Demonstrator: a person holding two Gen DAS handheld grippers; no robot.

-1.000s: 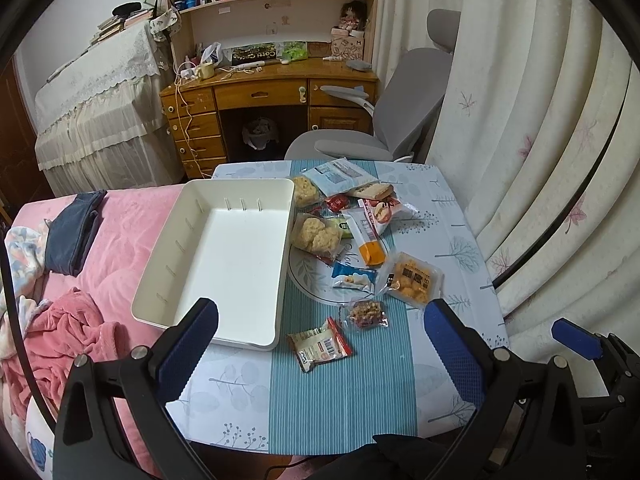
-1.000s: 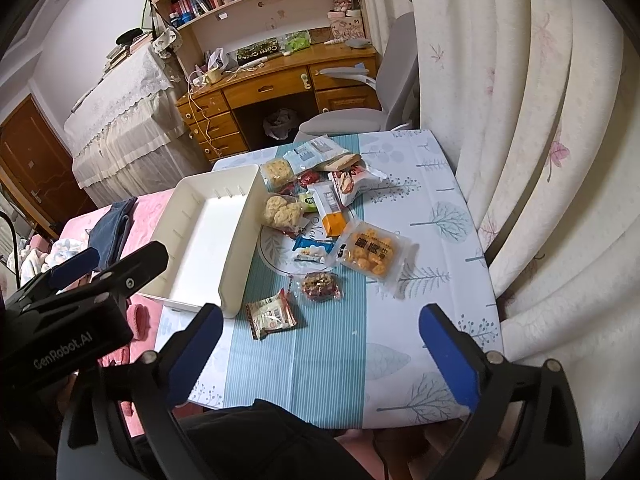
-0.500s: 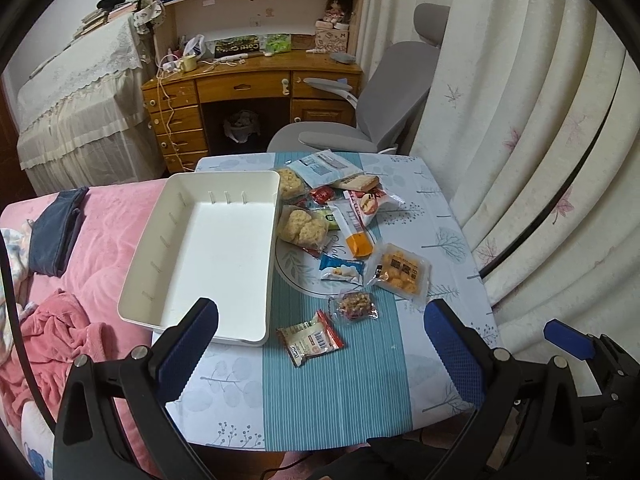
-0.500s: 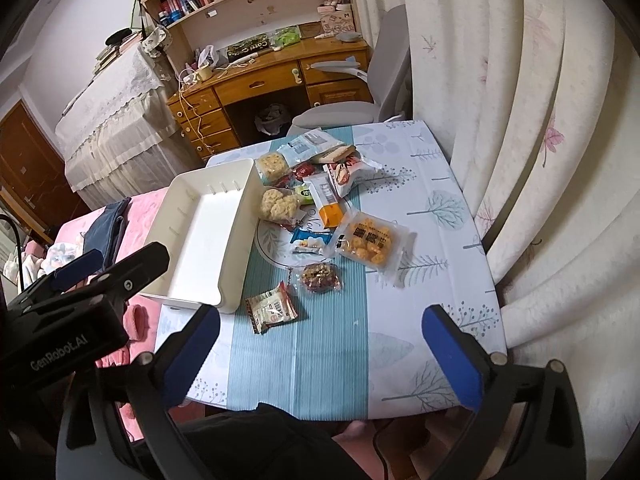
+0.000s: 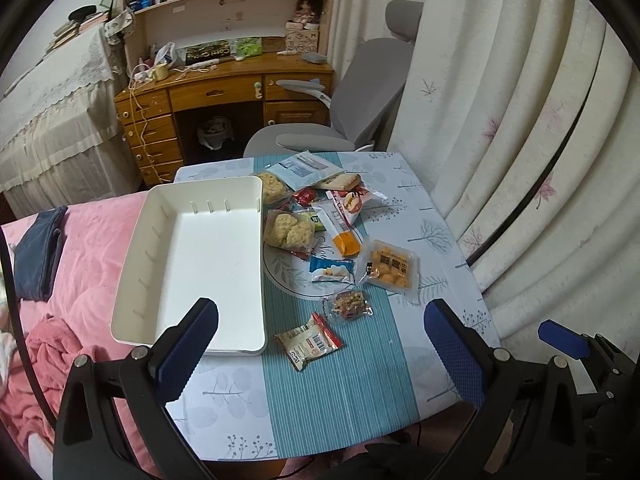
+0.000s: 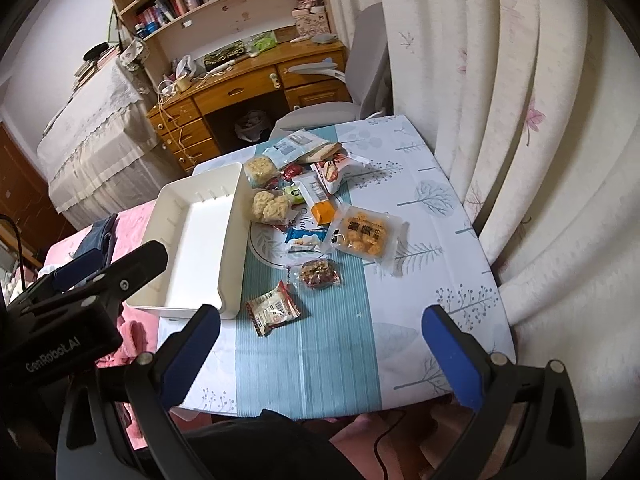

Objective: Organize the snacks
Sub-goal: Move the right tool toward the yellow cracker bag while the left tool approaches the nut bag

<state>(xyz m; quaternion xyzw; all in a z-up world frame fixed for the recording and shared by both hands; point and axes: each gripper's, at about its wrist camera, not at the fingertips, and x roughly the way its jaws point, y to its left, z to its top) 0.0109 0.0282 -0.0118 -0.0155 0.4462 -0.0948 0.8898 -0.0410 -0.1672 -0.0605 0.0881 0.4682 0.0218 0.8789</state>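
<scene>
Left wrist view: both grippers, left (image 5: 320, 344) and right (image 6: 320, 344), fingers wide, empty, above table (image 5: 340, 408).

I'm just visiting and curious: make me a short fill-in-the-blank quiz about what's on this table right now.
1. The white tray has ____ snacks inside it.
2. The snack packets lie to the ____ of the tray as the cameras see it.
3. The left tool and the right tool both have their jaws ____.
4. The packet with a barcode lies ____ the tray.

Missing words: no; right; open; outside
</scene>
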